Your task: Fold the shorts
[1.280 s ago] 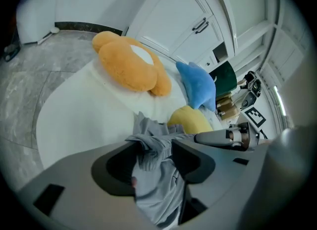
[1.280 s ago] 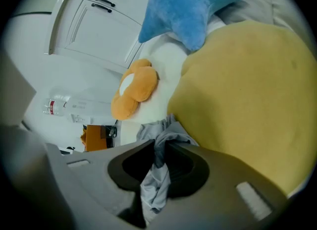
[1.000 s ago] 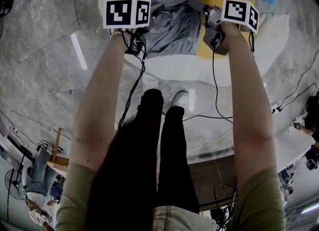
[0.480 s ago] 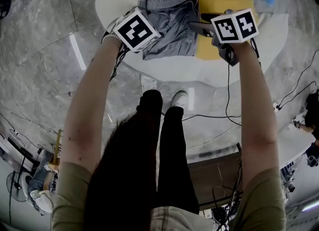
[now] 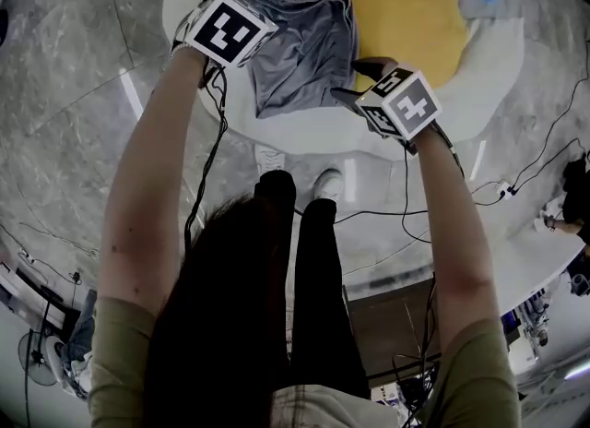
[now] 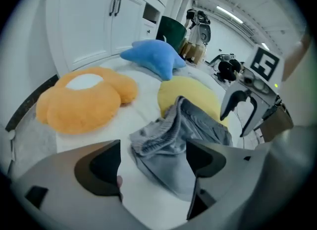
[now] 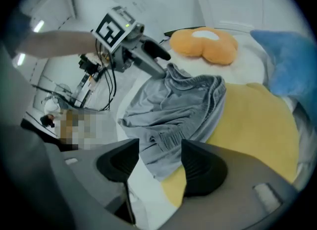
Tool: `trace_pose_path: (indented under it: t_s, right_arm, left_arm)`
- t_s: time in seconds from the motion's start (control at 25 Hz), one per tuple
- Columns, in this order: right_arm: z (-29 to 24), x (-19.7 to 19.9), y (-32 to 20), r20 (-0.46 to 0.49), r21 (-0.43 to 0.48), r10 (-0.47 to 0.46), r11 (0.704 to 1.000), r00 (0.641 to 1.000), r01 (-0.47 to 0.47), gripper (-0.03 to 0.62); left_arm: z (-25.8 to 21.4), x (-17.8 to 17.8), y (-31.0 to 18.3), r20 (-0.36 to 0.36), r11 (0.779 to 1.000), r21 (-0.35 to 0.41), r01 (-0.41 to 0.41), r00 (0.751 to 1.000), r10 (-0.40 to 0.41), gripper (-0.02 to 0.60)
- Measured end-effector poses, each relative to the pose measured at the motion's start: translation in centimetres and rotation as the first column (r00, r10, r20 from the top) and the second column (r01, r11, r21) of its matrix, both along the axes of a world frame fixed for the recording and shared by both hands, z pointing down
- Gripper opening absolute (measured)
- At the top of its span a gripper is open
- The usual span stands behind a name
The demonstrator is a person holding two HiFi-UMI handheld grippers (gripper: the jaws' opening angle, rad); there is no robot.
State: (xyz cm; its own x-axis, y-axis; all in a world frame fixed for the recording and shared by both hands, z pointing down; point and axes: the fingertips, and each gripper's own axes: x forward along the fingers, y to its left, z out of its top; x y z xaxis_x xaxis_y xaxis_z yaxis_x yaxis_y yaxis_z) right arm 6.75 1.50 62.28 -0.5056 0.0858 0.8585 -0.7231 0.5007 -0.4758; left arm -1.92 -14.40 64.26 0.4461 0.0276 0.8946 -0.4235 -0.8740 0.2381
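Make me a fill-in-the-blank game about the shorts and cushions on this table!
The shorts are ____ in colour.
One edge of them rests on the ____ cushion.
The star-shaped cushion is ____.
The orange cushion has a ____ patch on top.
Missing words: grey, yellow, blue, white.

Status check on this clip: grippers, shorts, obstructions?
Left gripper just been opening, shorts between jaws, unpinched. Right gripper open, empty. Shorts crumpled, edge on yellow cushion.

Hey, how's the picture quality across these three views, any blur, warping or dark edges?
Head view: strong fisheye bend, dim, shorts sharp. Left gripper view: black round vignette, left tool soft up close. Right gripper view: same vignette, shorts crisp, right tool soft.
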Motion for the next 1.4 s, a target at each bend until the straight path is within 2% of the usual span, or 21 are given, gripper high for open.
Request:
trace_pose_path:
  t_s: [0.08, 0.16, 0.24, 0.36, 0.4, 0.48, 0.56, 0.68, 0.88, 0.96, 1.12, 1.28, 1.4]
  right_arm:
    - [0.2, -0.3, 0.4, -0.041, 0.059, -0.103, 0.993, 0.994, 0.106, 0.256]
    - [0.8, -0.4, 0.8, -0.094, 0.093, -0.205, 0.972, 0.974, 0.214, 0.255]
    - [1.5, -0.4, 1.2, -0.144, 0.109, -0.297, 0.943, 0.944, 0.314, 0.255]
    - [2.2, -0.1, 1.0, -0.205, 0.131, -0.378, 0.903, 0.903, 0.408, 0.232]
    - [2.2, 0.1, 0.7, -0.224, 0.143, -0.39, 0.893, 0.893, 0.426, 0.186]
    - [2.0, 0.2, 0.0, -0.252, 0.167, -0.405, 0.876, 0.879, 0.452, 0.114]
    - [1.7, 0.3, -0.9, -0.263, 0.186, -0.421, 0.861, 0.868, 0.474, 0.04]
    - [0.9, -0.1, -2.7, -0.255, 0.202, -0.431, 0.852, 0.866, 0.483, 0.032]
    - [-0.7, -2.3, -7.8, -0.219, 0.252, -0.42, 0.847, 0.881, 0.467, 0.032]
    - [-1.0, -3.5, -9.9, -0.213, 0.27, -0.431, 0.837, 0.877, 0.477, 0.032]
    - [-0.7, -6.2, -12.9, -0.206, 0.277, -0.472, 0.812, 0.857, 0.514, 0.032]
    - [0.2, -8.4, -14.4, -0.21, 0.243, -0.528, 0.787, 0.823, 0.567, 0.032]
    - [1.5, -8.8, -15.3, -0.225, 0.208, -0.56, 0.772, 0.798, 0.601, 0.032]
  left_arm:
    - [-0.7, -0.5, -1.4, -0.02, 0.997, 0.023, 0.069, 0.997, -0.068, 0.397]
    - [-1.7, -1.1, -1.1, -0.05, 0.995, 0.003, 0.102, 0.994, -0.101, 0.397]
    - [-2.5, -2.0, 0.7, -0.065, 0.997, -0.018, 0.08, 0.995, -0.081, 0.397]
    - [-3.1, -3.2, 4.4, -0.051, 0.999, -0.042, -0.007, 0.999, 0.005, 0.396]
    - [-3.2, -3.6, 5.6, -0.043, 0.998, -0.051, -0.036, 0.999, 0.034, 0.397]
    - [-3.0, -4.3, 7.8, -0.024, 0.994, -0.073, -0.077, 0.997, 0.075, 0.397]
    - [-2.8, -4.8, 9.5, -0.016, 0.992, -0.096, -0.082, 0.997, 0.081, 0.397]
    - [-2.8, -5.2, 11.2, -0.022, 0.991, -0.126, -0.047, 0.999, 0.044, 0.397]
    - [-4.3, -5.2, 11.4, -0.059, 0.989, -0.135, 0.065, 0.996, -0.074, 0.397]
    - [-4.6, -5.2, 11.6, -0.057, 0.987, -0.139, 0.076, 0.995, -0.084, 0.396]
    - [-4.9, -4.5, 12.5, -0.043, 0.982, -0.155, 0.111, 0.992, -0.119, 0.396]
    - [-6.1, -2.2, 14.0, -0.105, 0.962, -0.214, 0.17, 0.975, -0.196, 0.396]
    - [-6.2, -0.5, 15.9, -0.138, 0.958, -0.242, 0.151, 0.972, -0.188, 0.396]
